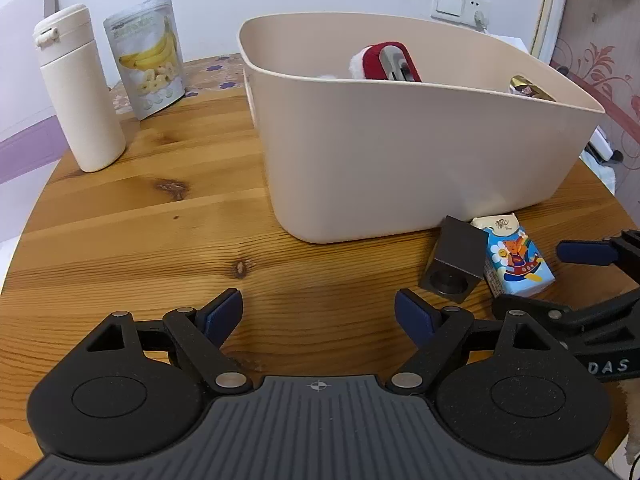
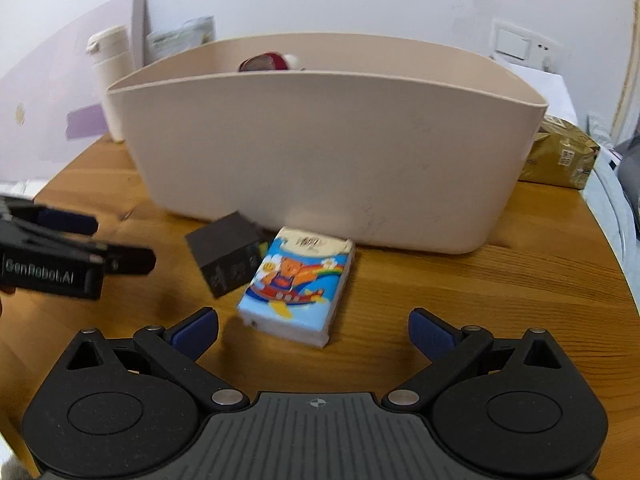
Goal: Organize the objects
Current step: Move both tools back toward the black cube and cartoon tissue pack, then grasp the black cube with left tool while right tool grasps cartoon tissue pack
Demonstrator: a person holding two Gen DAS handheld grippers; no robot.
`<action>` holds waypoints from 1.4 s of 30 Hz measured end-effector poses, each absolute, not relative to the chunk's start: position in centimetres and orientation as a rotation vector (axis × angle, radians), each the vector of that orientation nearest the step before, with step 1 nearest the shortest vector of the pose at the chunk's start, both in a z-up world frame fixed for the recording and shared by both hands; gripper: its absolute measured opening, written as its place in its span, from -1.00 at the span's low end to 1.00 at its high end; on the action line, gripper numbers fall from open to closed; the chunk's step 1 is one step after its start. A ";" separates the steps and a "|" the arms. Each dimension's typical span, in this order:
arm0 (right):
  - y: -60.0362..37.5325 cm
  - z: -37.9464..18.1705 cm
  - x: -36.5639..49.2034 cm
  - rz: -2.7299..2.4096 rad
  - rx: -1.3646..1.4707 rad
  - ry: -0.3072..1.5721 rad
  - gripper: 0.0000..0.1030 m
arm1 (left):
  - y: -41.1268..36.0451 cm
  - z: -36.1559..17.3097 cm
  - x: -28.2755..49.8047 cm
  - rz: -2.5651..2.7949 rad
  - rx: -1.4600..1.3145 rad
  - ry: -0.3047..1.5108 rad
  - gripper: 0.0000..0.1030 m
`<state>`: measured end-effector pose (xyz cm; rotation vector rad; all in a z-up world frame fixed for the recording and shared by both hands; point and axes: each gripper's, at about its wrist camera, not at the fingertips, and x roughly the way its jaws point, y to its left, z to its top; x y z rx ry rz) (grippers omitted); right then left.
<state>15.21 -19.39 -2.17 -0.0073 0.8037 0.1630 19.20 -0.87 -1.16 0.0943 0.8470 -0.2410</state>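
Note:
A beige plastic bin [image 1: 400, 160] stands on the round wooden table [image 1: 140, 240]; it also shows in the right wrist view [image 2: 320, 152]. A red and white item [image 1: 384, 62] and a gold packet [image 1: 528, 88] lie inside it. A blue cartoon tissue pack [image 2: 296, 284] and a dark grey block [image 2: 228, 256] lie touching in front of the bin, also in the left wrist view, pack [image 1: 516, 260] and block [image 1: 456, 264]. My left gripper [image 1: 318, 316] is open and empty over bare wood. My right gripper [image 2: 314, 332] is open, just short of the tissue pack.
A cream bottle [image 1: 80, 92] and a banana chip pouch [image 1: 150, 60] stand at the back left. A gold-brown package [image 2: 560, 156] lies right of the bin. The right gripper [image 1: 592, 280] shows at the right edge of the left wrist view.

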 end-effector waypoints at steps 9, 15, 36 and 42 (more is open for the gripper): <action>-20.3 -2.3 15.6 0.114 0.000 0.802 0.60 | -2.0 -1.6 19.3 -0.277 0.087 0.853 0.65; -21.4 -2.2 15.6 0.085 0.006 0.797 0.28 | -3.3 -2.0 18.7 -0.332 0.106 0.859 0.65; -24.3 -2.4 14.1 0.052 -0.002 0.778 0.38 | -8.0 -2.6 18.8 -0.383 0.182 0.826 0.65; -24.0 -2.6 14.2 0.056 -0.029 0.766 0.51 | -8.3 -2.8 19.6 -0.359 0.172 0.797 0.53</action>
